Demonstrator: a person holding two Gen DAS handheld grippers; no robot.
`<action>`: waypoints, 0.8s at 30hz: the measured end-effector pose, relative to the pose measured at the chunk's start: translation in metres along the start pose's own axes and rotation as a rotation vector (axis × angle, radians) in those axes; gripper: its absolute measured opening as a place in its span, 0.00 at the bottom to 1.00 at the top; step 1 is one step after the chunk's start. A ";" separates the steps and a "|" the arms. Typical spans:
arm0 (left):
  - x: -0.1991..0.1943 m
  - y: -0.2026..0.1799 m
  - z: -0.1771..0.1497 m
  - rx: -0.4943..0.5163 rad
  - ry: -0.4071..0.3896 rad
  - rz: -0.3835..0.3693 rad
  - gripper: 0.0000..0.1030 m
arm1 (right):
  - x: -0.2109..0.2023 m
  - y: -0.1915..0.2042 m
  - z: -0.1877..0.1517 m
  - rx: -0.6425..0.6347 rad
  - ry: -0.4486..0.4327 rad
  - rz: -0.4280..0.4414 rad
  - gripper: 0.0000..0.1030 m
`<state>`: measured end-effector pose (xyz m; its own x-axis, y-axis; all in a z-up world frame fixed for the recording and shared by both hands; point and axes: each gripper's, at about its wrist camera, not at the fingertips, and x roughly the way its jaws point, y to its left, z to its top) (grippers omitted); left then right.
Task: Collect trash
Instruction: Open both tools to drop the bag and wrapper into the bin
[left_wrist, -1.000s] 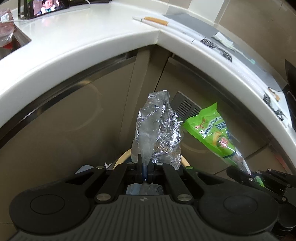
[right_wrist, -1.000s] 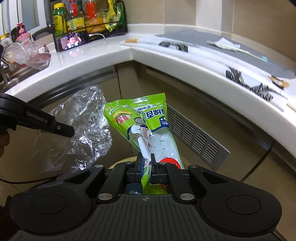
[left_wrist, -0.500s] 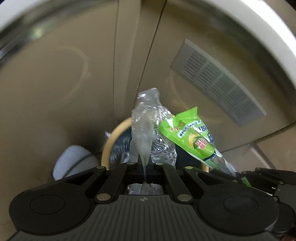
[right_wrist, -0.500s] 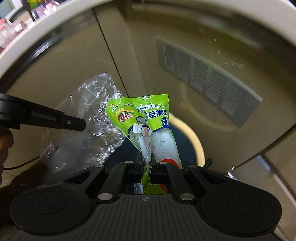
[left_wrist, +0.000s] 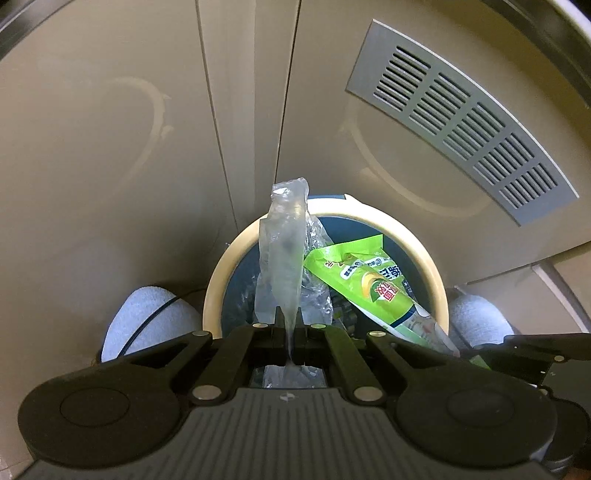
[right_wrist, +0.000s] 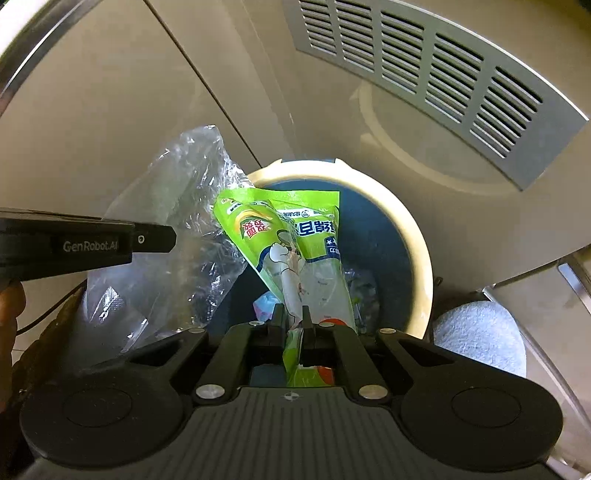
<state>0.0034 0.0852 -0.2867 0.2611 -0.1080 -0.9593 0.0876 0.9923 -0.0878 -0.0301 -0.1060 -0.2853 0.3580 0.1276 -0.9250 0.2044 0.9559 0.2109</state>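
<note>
Over the round bin (left_wrist: 432, 273), low in the middle of both views, I hold two pieces of trash, one in each gripper. My left gripper (left_wrist: 290, 328) is clamped shut on a crinkled clear plastic bag (left_wrist: 284, 266), standing up in a twisted strip. To its right, my right gripper (right_wrist: 293, 321) is pinched closed on a glossy green snack wrapper (right_wrist: 295, 240), long and flat. The bin has a cream rim, dark blue inside, with scraps at the bottom. Two pale fuzzy slippers (left_wrist: 147, 317) flank it. One grey slatted vent (left_wrist: 461, 118) sits upper right on beige cabinet doors (left_wrist: 92, 147).
</note>
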 end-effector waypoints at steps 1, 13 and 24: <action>0.002 -0.001 0.000 0.002 0.004 0.002 0.00 | 0.001 0.001 0.001 -0.003 0.003 -0.003 0.07; 0.014 -0.008 0.001 0.013 0.019 0.016 0.00 | 0.021 -0.013 0.010 0.041 0.036 0.027 0.08; 0.023 -0.006 0.004 0.005 0.046 0.022 0.00 | 0.036 -0.022 0.016 0.092 0.055 0.088 0.08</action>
<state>0.0124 0.0770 -0.3072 0.2185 -0.0830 -0.9723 0.0874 0.9940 -0.0653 -0.0075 -0.1270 -0.3185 0.3282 0.2262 -0.9171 0.2583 0.9124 0.3174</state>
